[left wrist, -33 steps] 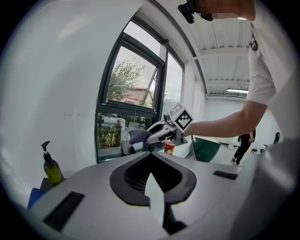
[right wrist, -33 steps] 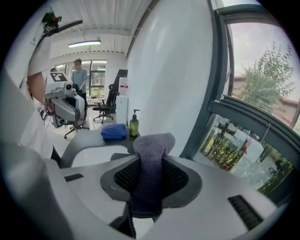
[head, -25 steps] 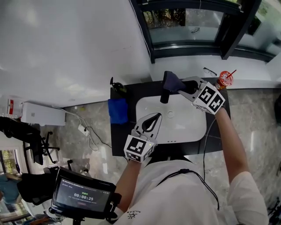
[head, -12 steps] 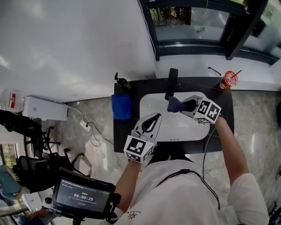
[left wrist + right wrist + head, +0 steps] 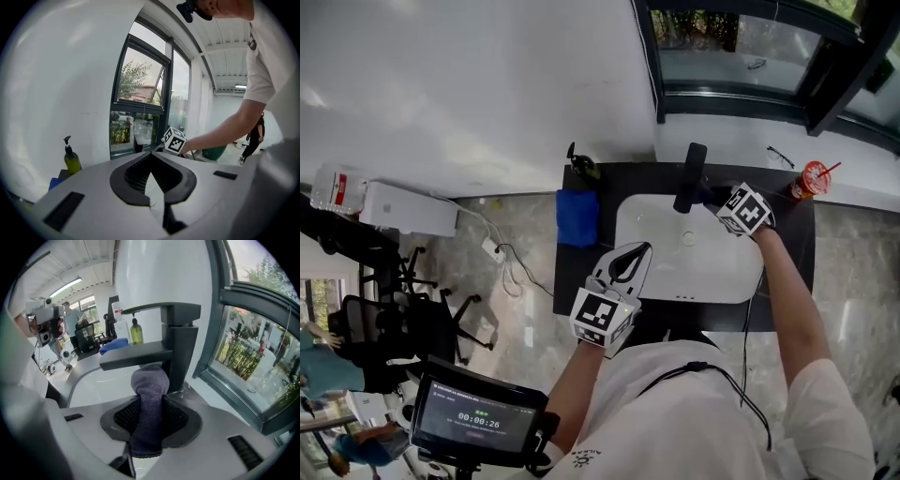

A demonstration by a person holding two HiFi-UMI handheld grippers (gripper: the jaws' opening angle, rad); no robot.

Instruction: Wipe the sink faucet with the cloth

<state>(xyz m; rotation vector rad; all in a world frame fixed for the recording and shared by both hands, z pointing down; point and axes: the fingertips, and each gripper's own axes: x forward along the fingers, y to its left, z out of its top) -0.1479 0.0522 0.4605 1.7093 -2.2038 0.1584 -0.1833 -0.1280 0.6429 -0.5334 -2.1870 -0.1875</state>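
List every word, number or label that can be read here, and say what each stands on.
"00:00:26": on the dark screen; the smaller lines around it are too small to read.
Red label on the white object at far left: too blurred to read.
Red cup: print unreadable.
Shirt print: too small to read.

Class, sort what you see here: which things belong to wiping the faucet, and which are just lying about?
In the job:
faucet
grey cloth, clamped in the right gripper
sink

Lying about:
soap bottle
blue cloth on the counter
red cup with a straw
left gripper, shut and empty
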